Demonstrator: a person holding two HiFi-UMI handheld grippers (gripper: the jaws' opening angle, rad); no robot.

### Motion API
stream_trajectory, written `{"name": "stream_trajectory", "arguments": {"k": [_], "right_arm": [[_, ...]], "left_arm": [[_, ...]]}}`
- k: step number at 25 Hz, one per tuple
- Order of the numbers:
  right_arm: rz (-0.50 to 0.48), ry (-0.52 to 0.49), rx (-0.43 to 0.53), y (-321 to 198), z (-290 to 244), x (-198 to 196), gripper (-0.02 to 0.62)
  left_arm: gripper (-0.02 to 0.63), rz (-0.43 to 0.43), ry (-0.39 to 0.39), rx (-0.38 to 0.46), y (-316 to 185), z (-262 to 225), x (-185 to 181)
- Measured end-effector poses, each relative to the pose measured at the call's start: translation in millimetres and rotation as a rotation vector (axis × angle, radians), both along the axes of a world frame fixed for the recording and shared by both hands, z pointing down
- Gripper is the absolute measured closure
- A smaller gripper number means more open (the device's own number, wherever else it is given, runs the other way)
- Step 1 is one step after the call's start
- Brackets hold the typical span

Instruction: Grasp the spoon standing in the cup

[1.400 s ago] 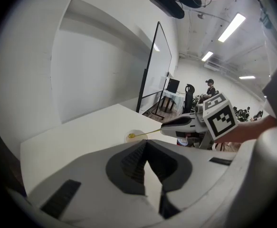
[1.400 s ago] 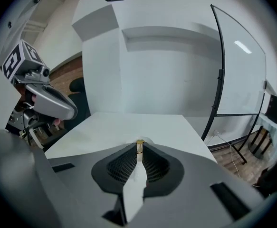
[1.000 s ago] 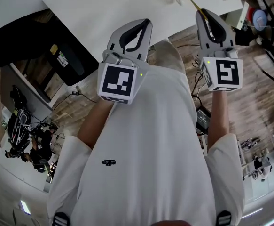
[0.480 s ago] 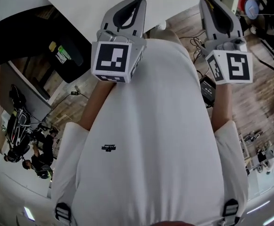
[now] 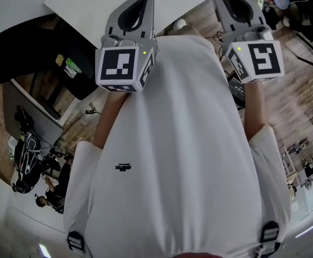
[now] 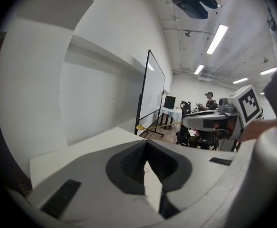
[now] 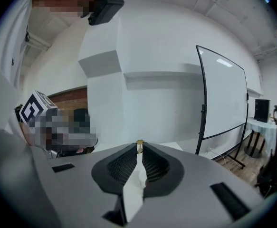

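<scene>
Pinching the spoon (image 6: pixel 159 125) at the very tips of its jaws, the right gripper (image 7: pixel 139 148) is closed down to a narrow slit. In the right gripper view only the gold end of the handle shows, wedged between the two ribbed pads. From the left gripper view the spoon is a thin yellow shaft that sticks out level in the air from the right gripper. Its bowl end points toward the foot of the whiteboard (image 6: pixel 150 91).

The left gripper (image 6: pixel 145 146) has its jaws brought together at the tips, and nothing shows between them. In the head view both grippers are held up side by side in front of the person's white shirt (image 5: pixel 183 144), each with its marker cube facing the camera.

Just beyond the grippers lies the white table (image 5: pixel 92 1), its top plain and pale. The wooden floor (image 5: pixel 296 90) runs beneath and to the right, with cables trailing on it. A big white wall with a stepped ledge fills the space ahead. A band of brick wall (image 7: pixel 71 96) shows low at the left of the right gripper view. Strip lights (image 6: pixel 217 38) hang along the ceiling. Farther back a monitor (image 6: pixel 169 101) stands on a small covered table, near a seated person (image 6: pixel 208 99).
</scene>
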State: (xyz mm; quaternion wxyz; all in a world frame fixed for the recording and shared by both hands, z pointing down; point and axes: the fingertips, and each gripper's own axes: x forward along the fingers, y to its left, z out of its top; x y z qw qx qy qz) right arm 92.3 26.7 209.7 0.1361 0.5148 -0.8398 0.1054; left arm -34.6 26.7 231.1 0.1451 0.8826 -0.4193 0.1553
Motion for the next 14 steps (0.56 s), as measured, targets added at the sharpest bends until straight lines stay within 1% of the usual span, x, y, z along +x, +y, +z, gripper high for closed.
{"name": "stream_trajectory", "arguments": {"k": [7, 14], "right_arm": [[-0.010, -0.001, 0.013, 6.0, -3.6, 1.2, 0.558], [0.003, -0.008, 0.023, 14.2, -7.0, 9.9, 0.558]], "left_arm": [[0.592, 0.010, 0.003, 0.029, -1.5, -8.0, 6.2], [0.592, 0.027, 0.001, 0.038, 6.1, -12.0, 17.0]]}}
